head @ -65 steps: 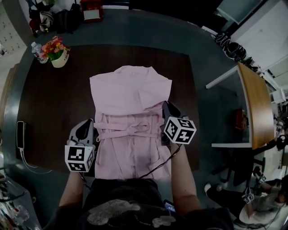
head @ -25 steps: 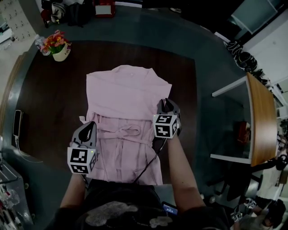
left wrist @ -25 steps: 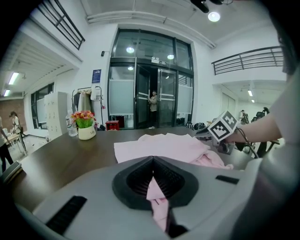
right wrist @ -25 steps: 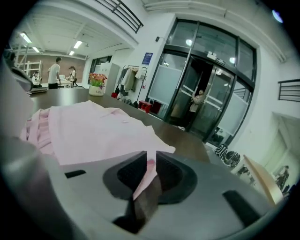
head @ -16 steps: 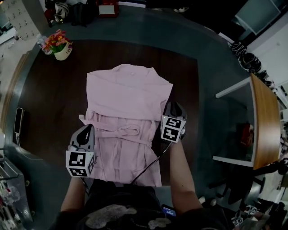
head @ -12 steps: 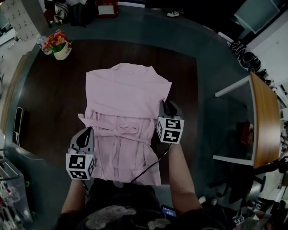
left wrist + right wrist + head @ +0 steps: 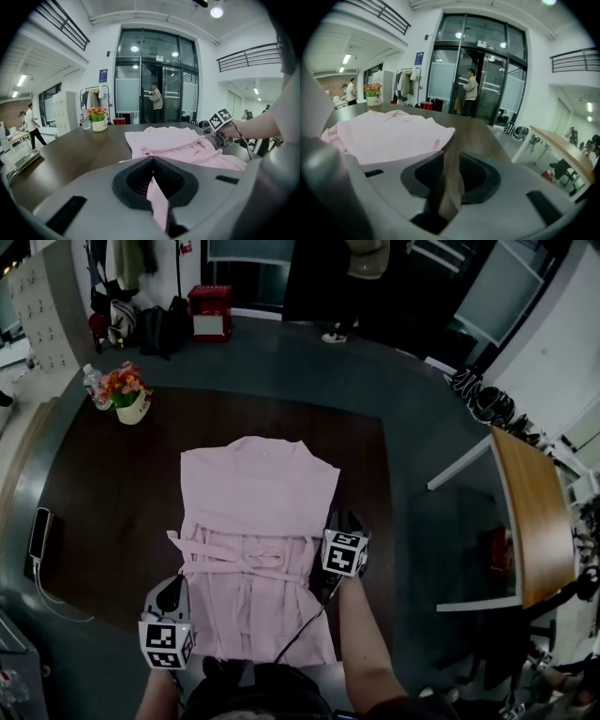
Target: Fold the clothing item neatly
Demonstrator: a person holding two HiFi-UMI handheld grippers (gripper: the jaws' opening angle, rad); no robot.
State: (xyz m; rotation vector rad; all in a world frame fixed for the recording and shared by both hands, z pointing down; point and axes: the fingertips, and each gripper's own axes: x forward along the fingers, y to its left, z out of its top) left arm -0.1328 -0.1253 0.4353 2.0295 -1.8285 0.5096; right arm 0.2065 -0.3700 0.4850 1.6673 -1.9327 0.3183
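The pink garment [image 7: 258,521] fills the middle of the dark surface [image 7: 112,484], stopping short of the far edge and reaching down to the near one. To its left is a broad bare stretch. A flower pot [image 7: 129,401] and a water bottle [image 7: 91,381] stand at the far left corner, and a phone [image 7: 39,532] on a cable lies at the left edge. To the right runs a narrower bare strip. Across open floor stands a wooden table [image 7: 525,512].
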